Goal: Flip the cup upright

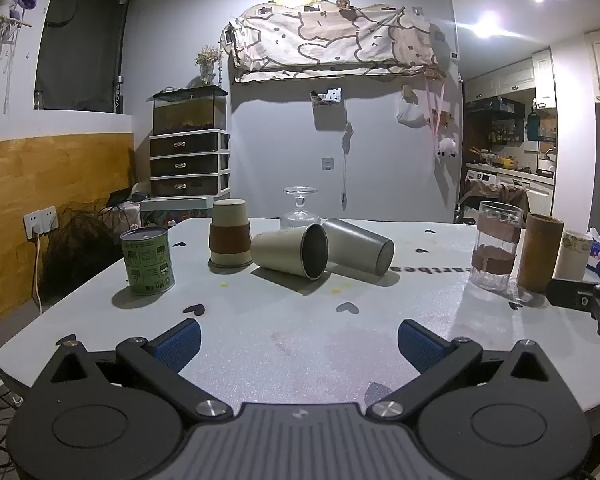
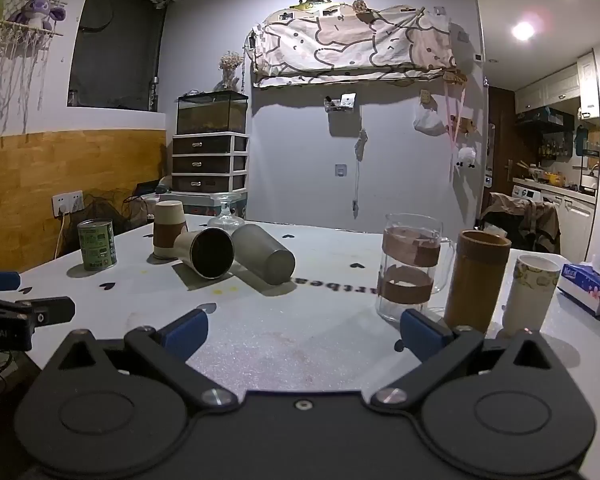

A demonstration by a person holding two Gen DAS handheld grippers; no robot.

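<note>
Two cups lie on their sides in the middle of the white table (image 1: 300, 344). A beige cup (image 1: 288, 250) (image 2: 204, 252) has its dark mouth toward me. A grey cup (image 1: 358, 250) (image 2: 262, 254) lies just right of it, touching, base toward me. A beige cup with a brown sleeve (image 1: 229, 232) (image 2: 168, 230) stands upside down behind them on the left. My left gripper (image 1: 300, 344) is open and empty, well short of the cups. My right gripper (image 2: 304, 336) is open and empty, near the table's front.
A green can (image 1: 148, 260) (image 2: 97, 249) stands at the left. An upturned glass goblet (image 1: 299, 208) is behind the cups. A glass mug (image 2: 410, 266), a brown cylinder (image 2: 474, 286), a paper cup (image 2: 530, 296) and a tissue box (image 2: 588, 286) stand at the right.
</note>
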